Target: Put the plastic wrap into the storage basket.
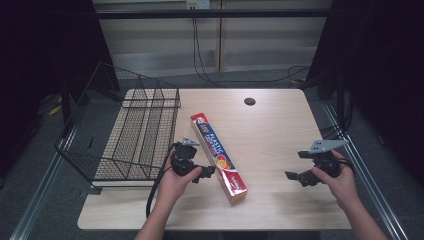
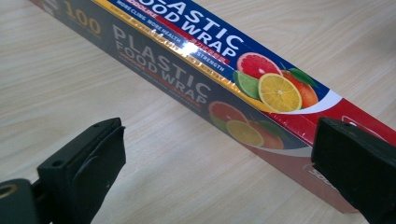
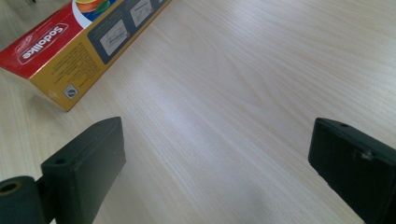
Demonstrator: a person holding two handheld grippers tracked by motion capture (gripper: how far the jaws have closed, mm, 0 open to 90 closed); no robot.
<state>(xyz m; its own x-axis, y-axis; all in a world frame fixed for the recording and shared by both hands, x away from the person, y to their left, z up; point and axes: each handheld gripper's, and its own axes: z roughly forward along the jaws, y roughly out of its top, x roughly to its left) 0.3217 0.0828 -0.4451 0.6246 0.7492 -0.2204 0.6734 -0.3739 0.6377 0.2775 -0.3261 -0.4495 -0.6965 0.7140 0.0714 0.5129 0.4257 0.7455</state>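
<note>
Reaching: the step in hand looks like the approach to a first grasp; nothing is lifted yet.
Table (image 1: 280, 130): pale wood, bearing a wire basket on its left part and a long box near the middle.
Wire basket (image 1: 127, 135): black mesh, just left of the box, apparently with nothing in it.
Plastic wrap box (image 1: 218, 156): flat on the table, lying diagonally, its near end toward the person, between the 2 grippers.
Left gripper (image 1: 209, 172): just beside the box's left long side, near its lower half; in the left gripper view the box (image 2: 243, 88) runs across ahead of the jaws.
Left fingers (image 2: 88, 158): wide apart, gripping nothing; the right-hand one overlaps the box's red end, and contact cannot be told.
Right gripper (image 1: 295, 177): well apart from the box, over bare wood.
Right fingers (image 3: 88, 158): spread wide, holding nothing; the box's end (image 3: 60, 60) lies ahead to the left.
Next move, as a judgement: the left jaws need to straddle the box's narrow width squarely, then close.
</note>
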